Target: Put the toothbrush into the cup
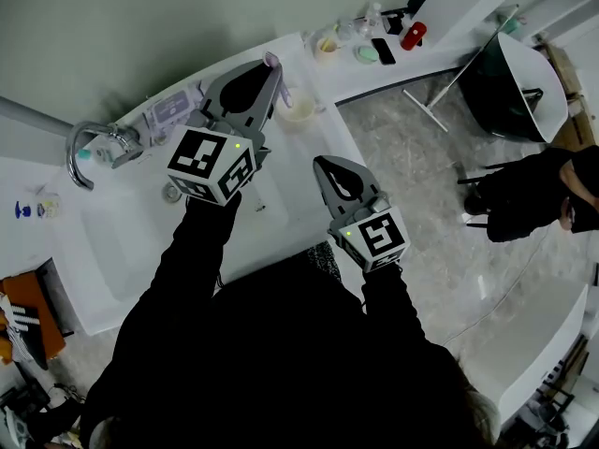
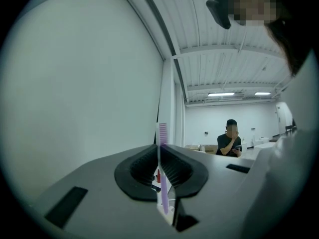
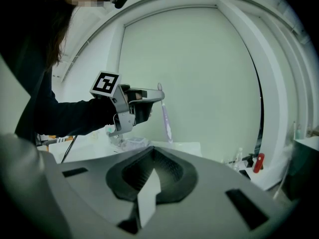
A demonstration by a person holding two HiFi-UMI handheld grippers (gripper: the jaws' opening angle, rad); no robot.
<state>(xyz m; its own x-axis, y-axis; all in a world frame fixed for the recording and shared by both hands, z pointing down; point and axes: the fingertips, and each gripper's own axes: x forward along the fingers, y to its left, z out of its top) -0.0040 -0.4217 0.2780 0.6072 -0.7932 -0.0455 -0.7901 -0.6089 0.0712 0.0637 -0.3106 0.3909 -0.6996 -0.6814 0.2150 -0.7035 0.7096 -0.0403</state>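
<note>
Carrying toothbrush (image 2: 163, 183), clamped upright in left gripper (image 1: 265, 75), near cup (image 1: 298, 110); next: centre above rim, lower. Right gripper (image 1: 323, 165) closed, empty.

No legible txt or nos., only b/w square markers on cubes of left gripper (image 1: 270, 64), right gripper (image 1: 320, 163).

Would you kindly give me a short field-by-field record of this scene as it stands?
left tongs: shut on the toothbrush, held upright, bristles on top
right tongs: shut, nothing between them
cup: on the counter beside the sink
task state: toothbrush not yet in cup
</note>
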